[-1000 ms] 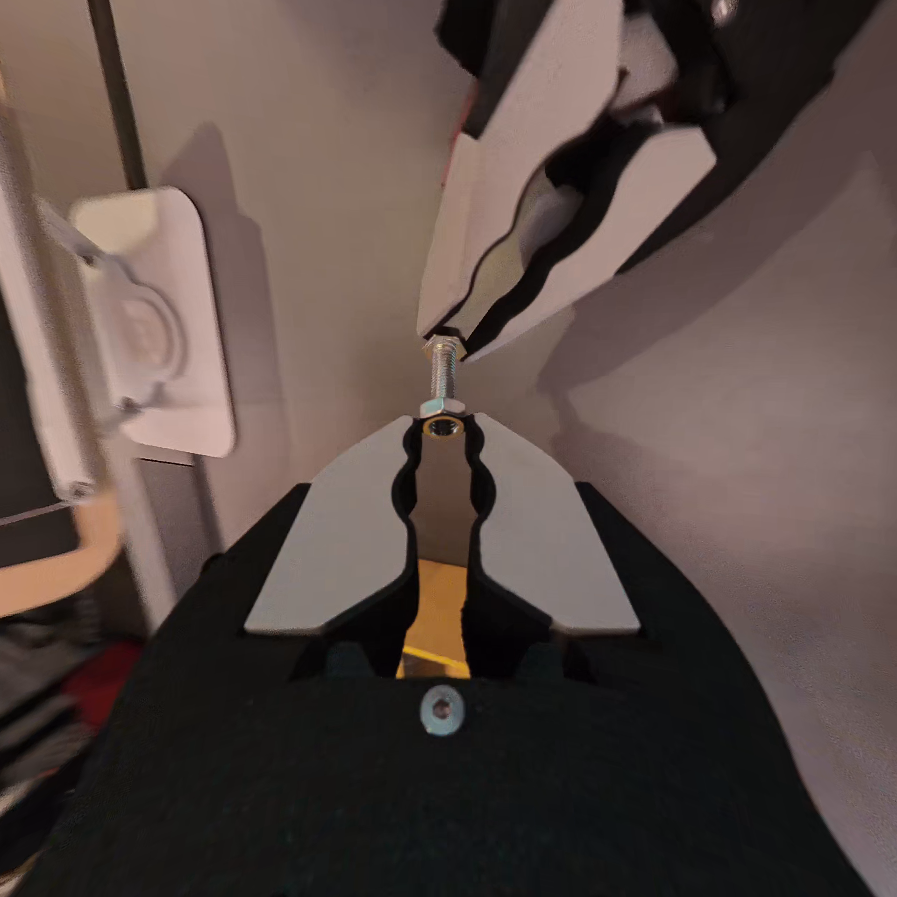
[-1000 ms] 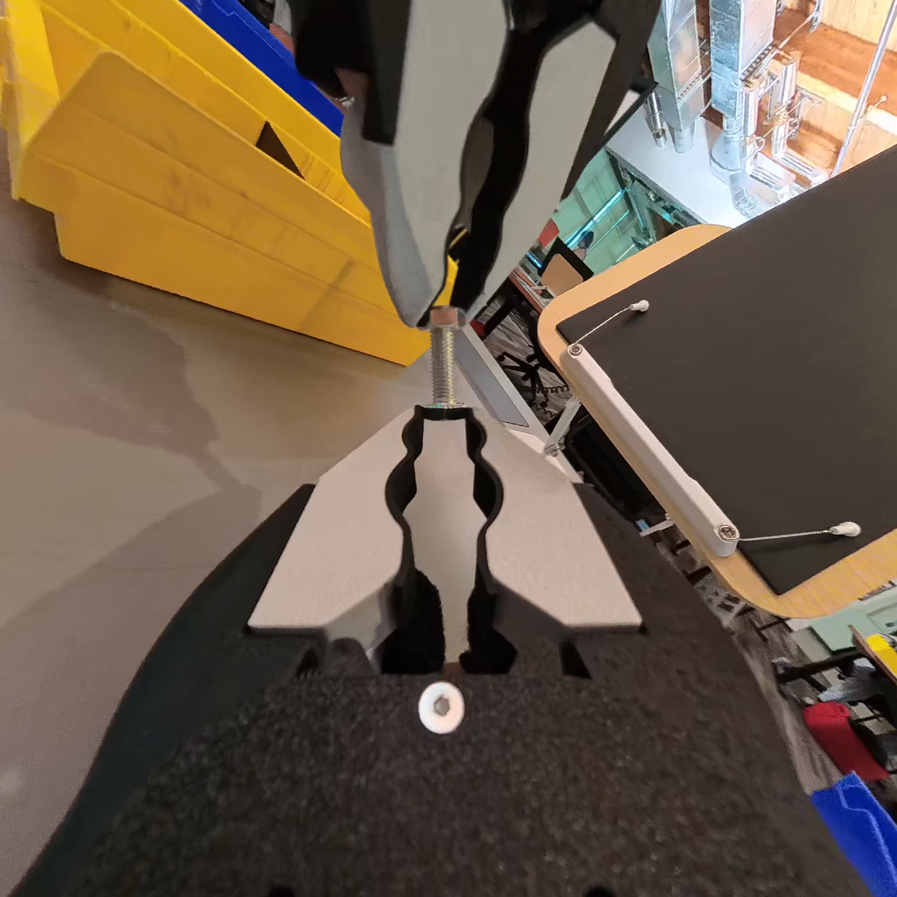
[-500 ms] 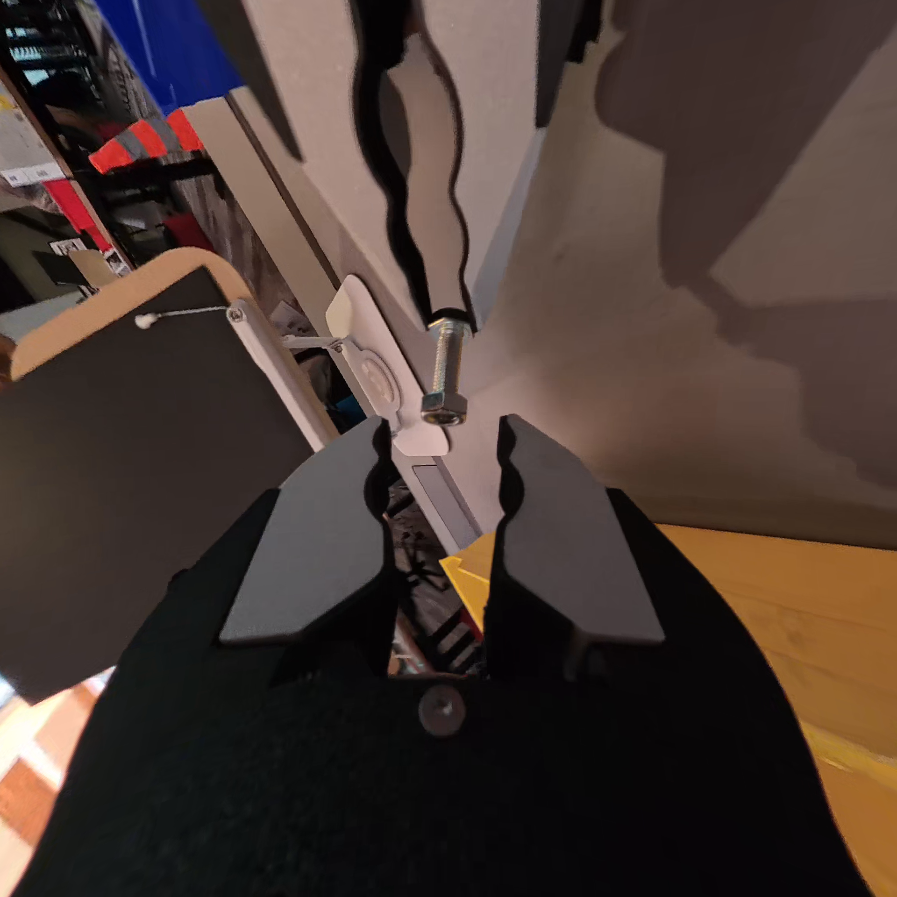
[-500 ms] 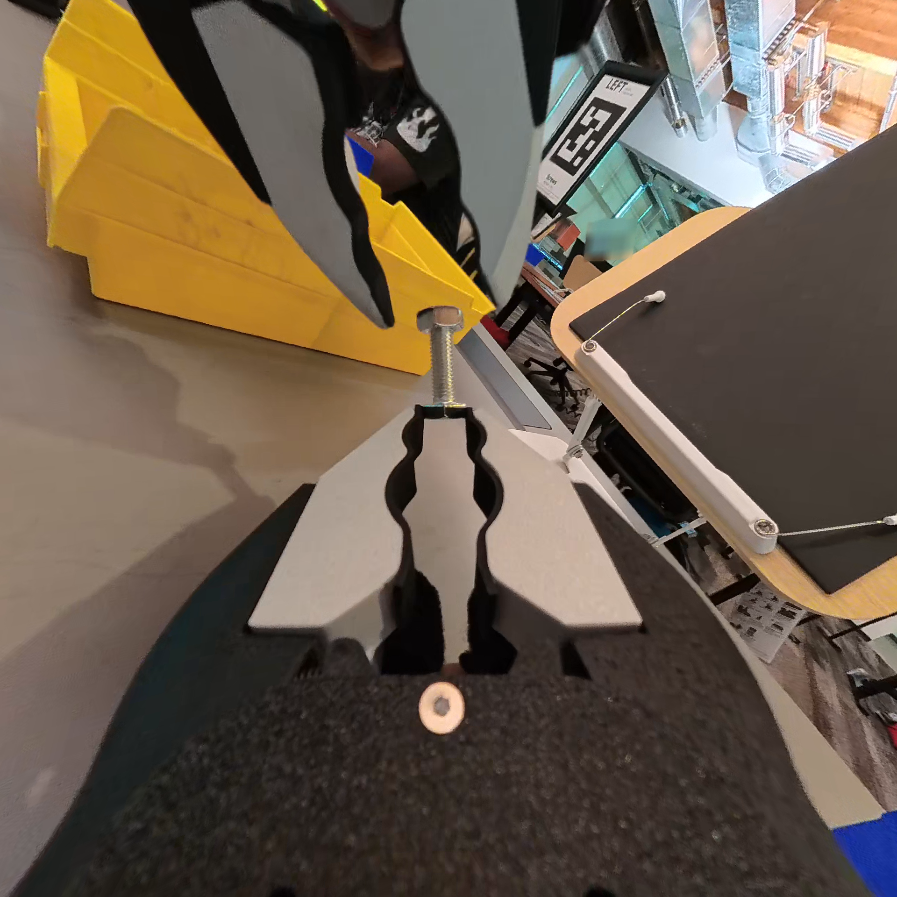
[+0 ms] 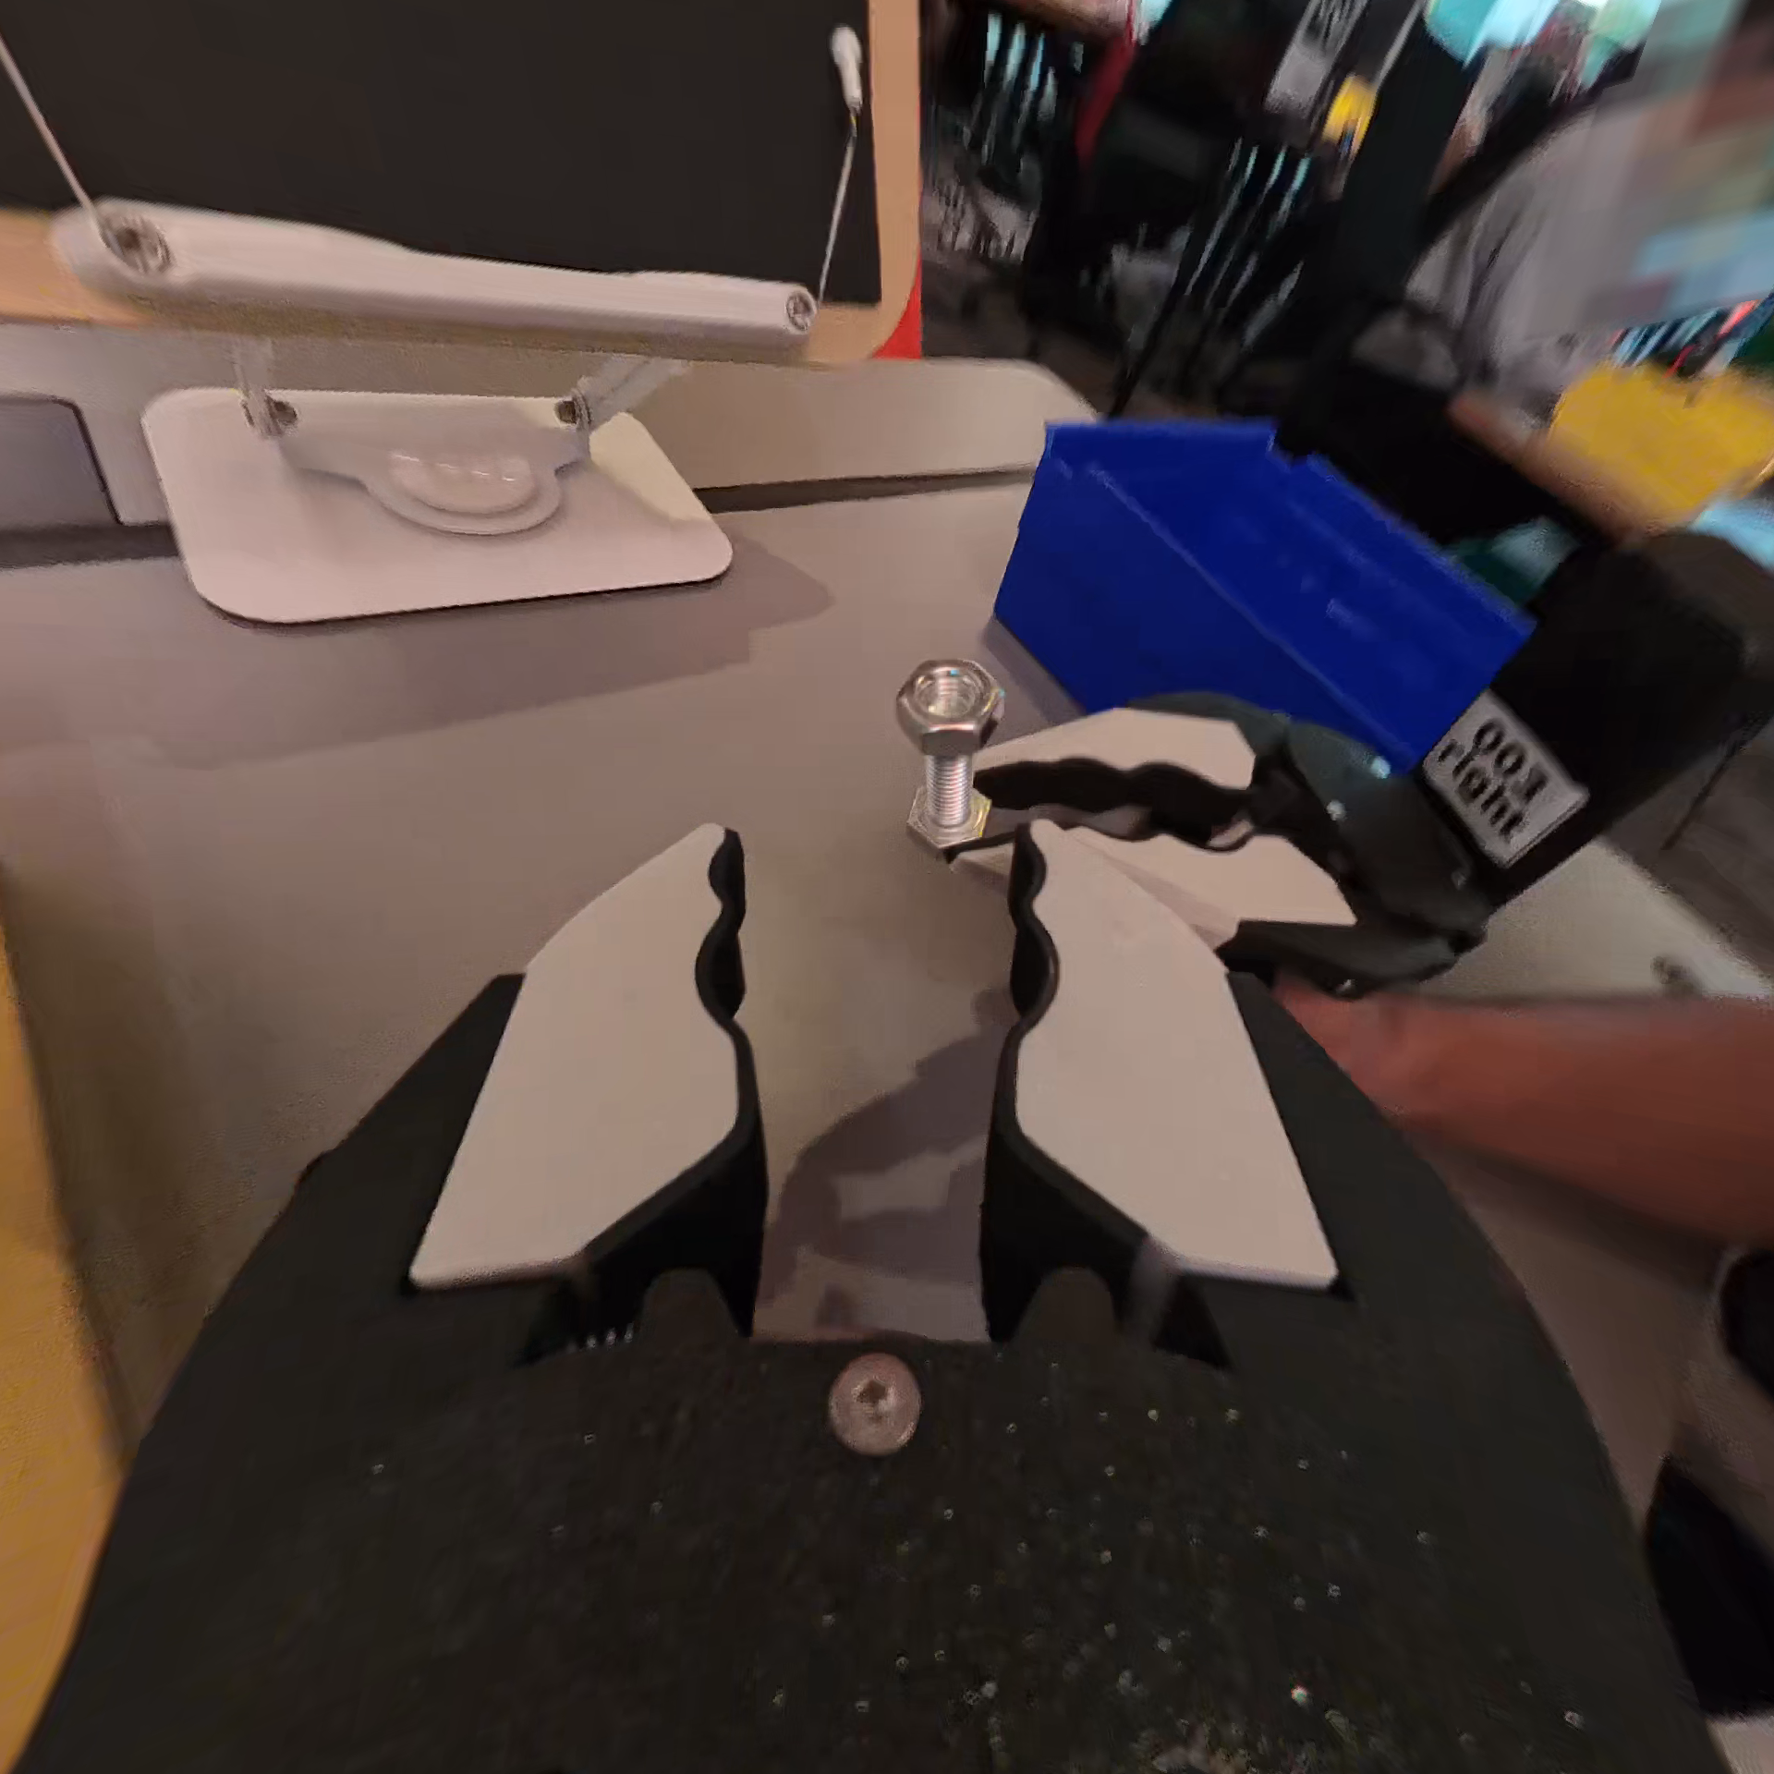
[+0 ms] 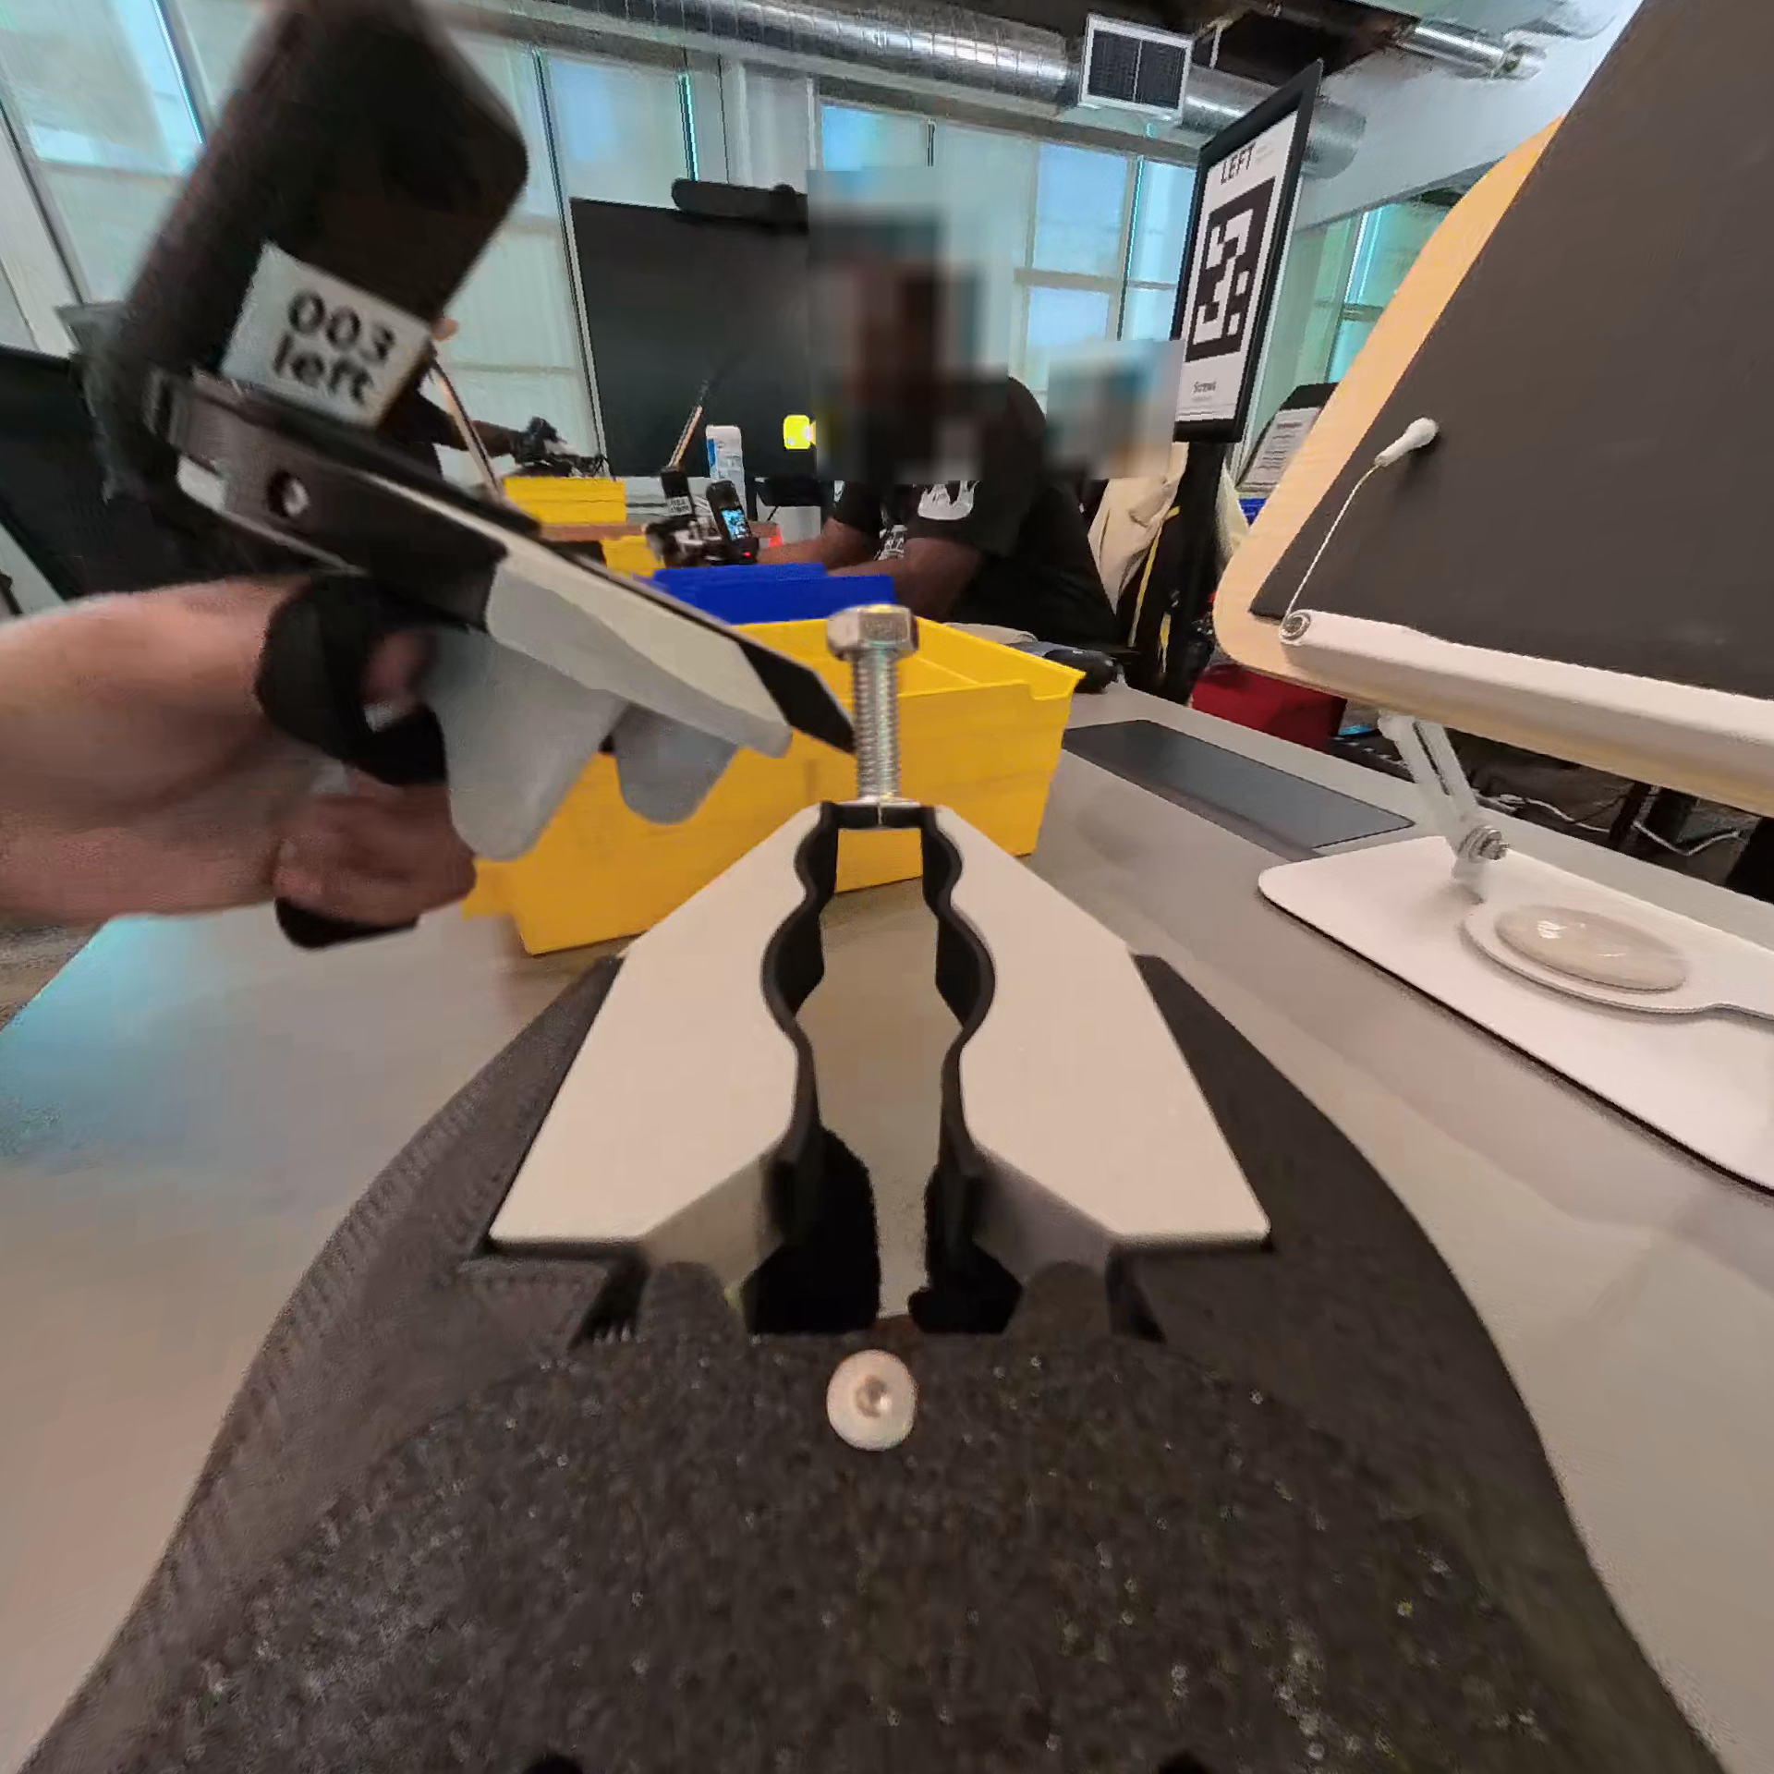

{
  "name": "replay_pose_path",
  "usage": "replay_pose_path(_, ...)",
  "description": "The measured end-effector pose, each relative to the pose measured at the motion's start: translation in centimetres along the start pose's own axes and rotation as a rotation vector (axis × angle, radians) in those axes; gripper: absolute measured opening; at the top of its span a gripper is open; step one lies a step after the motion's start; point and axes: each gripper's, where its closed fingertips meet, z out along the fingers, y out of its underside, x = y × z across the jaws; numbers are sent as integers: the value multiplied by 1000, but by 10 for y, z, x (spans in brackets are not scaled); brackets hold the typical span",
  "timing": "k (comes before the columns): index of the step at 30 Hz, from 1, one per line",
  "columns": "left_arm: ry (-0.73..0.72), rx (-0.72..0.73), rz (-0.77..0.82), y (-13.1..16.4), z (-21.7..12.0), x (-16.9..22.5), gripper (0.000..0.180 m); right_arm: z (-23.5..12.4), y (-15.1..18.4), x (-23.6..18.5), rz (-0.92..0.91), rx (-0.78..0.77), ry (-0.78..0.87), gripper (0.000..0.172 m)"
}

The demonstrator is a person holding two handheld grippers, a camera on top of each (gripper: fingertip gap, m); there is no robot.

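Over the grey worktop [image 6: 192,1104], right claw [image 6: 875,814] pinched the bolt's [image 6: 875,710] nut [image 5: 948,824]; left claw [image 5: 874,854] gaped empty beside it.

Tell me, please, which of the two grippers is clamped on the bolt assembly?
The right gripper: its fingertips pinch the hex piece at one end of the bolt. The left gripper stands open beside it, with nothing between its fingers.

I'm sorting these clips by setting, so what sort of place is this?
Probably a shared workshop or lab: a grey worktable with a yellow parts bin, exposed ceiling ducting, and another person seated at a further table.
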Motion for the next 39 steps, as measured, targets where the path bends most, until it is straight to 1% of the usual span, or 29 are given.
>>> replay_pose_path(2, 10, 95, -88, 0, 3, -2, 46, 0, 0, 0, 4, 1, -2, 17)
replay_pose_path(4, -35, 208, -114, -8, -1, -8, 46, 0, 1, 2, 6, -4, 5, 17)
replay_pose_path(5, -67, 231, -104, -9, -1, -8, 46, 1, 2, 3, 9, -7, 6, 17)
replay_pose_path(8, -141, 250, 5, -7, 3, 4, 49, 1, 3, 5, 16, -15, 16, 17)
replay_pose_path(11, -226, 310, 73, -14, 3, 12, 48, 1, 4, 6, 20, -17, 15, 17)
replay_pose_path(14, -248, 317, 83, -18, 6, 15, 43, 1, 4, 4, 17, -17, 8, 17)
replay_pose_path(17, -222, 340, 52, -23, 4, 15, 37, 2, 4, 3, 15, -18, 1, 17)
replay_pose_path(20, -221, 320, 45, -23, 5, 10, 28, 2, 4, 2, 18, -16, -4, 17)
replay_pose_path(24, -159, 313, 2, -23, 6, 9, 20, 2, 3, -1, 25, -11, -22, 17)
replay_pose_path(28, -61, 300, 24, -27, 3, 14, 18, 0, -1, -5, 62, 13, -58, 17)
replay_pose_path(31, 92, 262, 42, -31, -2, 23, 18, -1, -8, -12, 156, 49, -136, 17)
replay_pose_path(33, 232, 221, 62, -34, -9, 31, 18, -2, -16, -21, 257, 73, -227, 17)
replay_pose_path(35, 385, 162, 93, -39, -21, 41, 18, -2, -28, -33, 315, 89, -310, 17)
replay_pose_path(37, 561, 109, 140, -46, -41, 55, 18, -4, -48, -53, 370, 115, -424, 17)
replay_pose_path(39, 725, 50, 191, -55, -64, 70, 18, -5, -67, -72, 381, 124, -512, 16)
